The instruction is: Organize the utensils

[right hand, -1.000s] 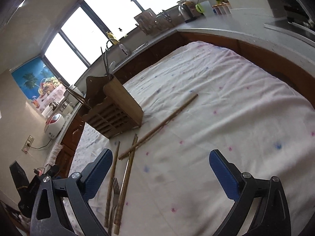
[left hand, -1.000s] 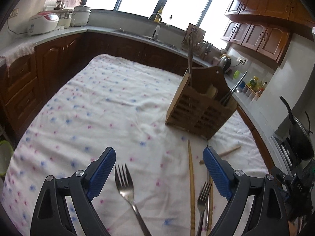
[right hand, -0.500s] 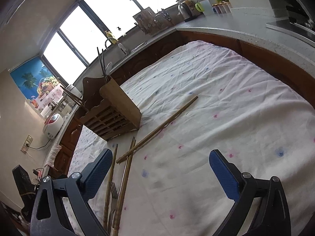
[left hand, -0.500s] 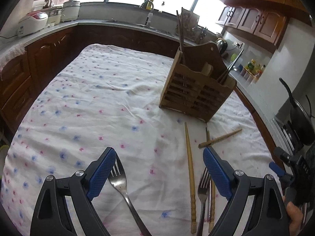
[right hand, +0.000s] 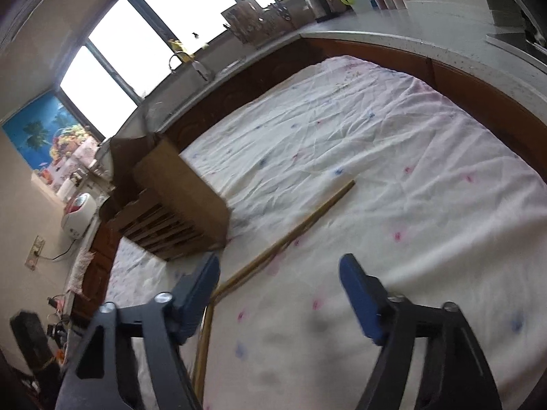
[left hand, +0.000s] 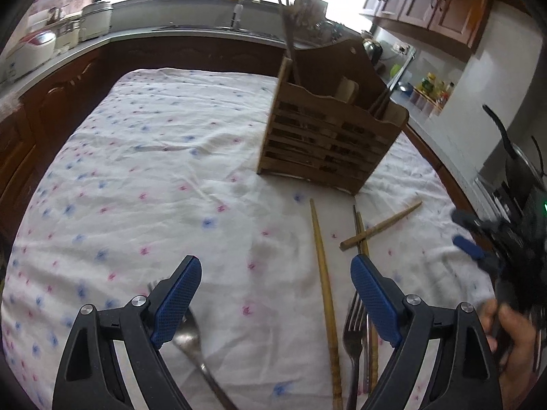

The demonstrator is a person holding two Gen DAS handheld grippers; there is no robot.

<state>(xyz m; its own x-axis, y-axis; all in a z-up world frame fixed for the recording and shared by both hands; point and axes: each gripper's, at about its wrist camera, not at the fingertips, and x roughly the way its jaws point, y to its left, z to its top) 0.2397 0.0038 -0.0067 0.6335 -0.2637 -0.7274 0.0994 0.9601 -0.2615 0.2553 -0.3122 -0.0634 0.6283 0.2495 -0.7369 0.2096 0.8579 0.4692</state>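
My left gripper (left hand: 275, 295) hovers low over the flowered cloth, its jaws wide and closing slightly with nothing between them. A steel fork (left hand: 189, 336) lies under its left finger and a second fork (left hand: 354, 328) beside its right finger. A long wooden chopstick (left hand: 324, 283) lies between the two, and another chopstick (left hand: 381, 225) crosses a further one ahead. The slatted wooden utensil holder (left hand: 328, 136) stands beyond, with utensils in it. My right gripper (right hand: 280, 290) is closing. A chopstick (right hand: 294, 232) lies on the cloth ahead between its jaws, untouched by the pads.
The cloth-covered table (left hand: 143, 143) sits inside an L-shaped kitchen counter with a rice cooker (left hand: 30, 48) and a sink under the windows. A pan (left hand: 519, 164) stands on the stove at right. A hand (left hand: 512, 328) holds the right gripper at the left view's right edge.
Both grippers have moved forward and lower towards the holder. The right jaws have narrowed. The left fork has slid under the left finger, and the right gripper has come further into the left view.
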